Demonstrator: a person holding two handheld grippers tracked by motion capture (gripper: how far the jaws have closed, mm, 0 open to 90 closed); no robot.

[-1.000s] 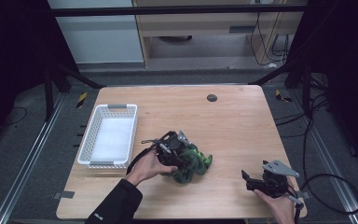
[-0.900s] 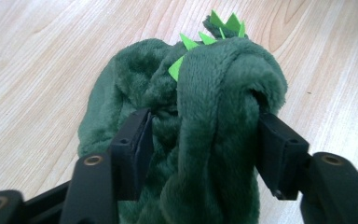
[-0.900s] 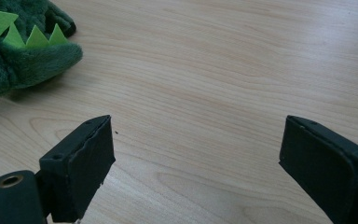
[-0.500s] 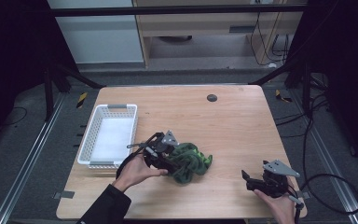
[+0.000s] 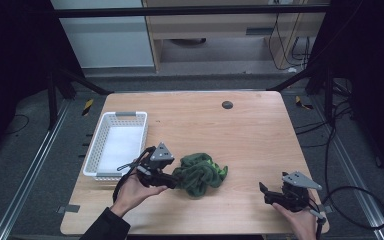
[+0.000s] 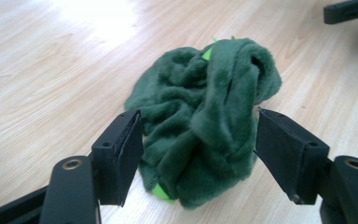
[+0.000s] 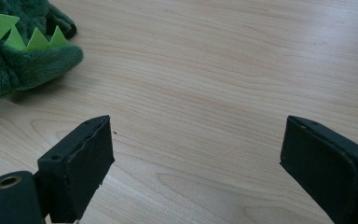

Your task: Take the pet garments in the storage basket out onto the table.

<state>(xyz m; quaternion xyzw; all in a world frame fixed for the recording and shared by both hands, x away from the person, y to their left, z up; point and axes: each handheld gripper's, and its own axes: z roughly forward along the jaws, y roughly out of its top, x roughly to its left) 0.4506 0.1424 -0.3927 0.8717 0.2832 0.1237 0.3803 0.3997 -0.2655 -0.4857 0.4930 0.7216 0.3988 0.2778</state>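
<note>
While lying crumpled mid-tabletop, green plush sits just right of basket. Left gripper: jaws just been opening, now spread either side of plush's near edge, pads not pressing. Right gripper: jaws spread wide over bare wood, well apart from plush, held low near tabletop's right front corner.

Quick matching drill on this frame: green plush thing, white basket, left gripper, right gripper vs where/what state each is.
Things:
1. green plush cloth
2. white basket
3. left gripper
4. right gripper

States:
A. jaws open over bare wood, near the table's right front corner
B. crumpled mid-table
C. nothing in it, at the table's left edge
D. jaws open, either side of the plush

Pairs: 1-B, 2-C, 3-D, 4-A
</note>
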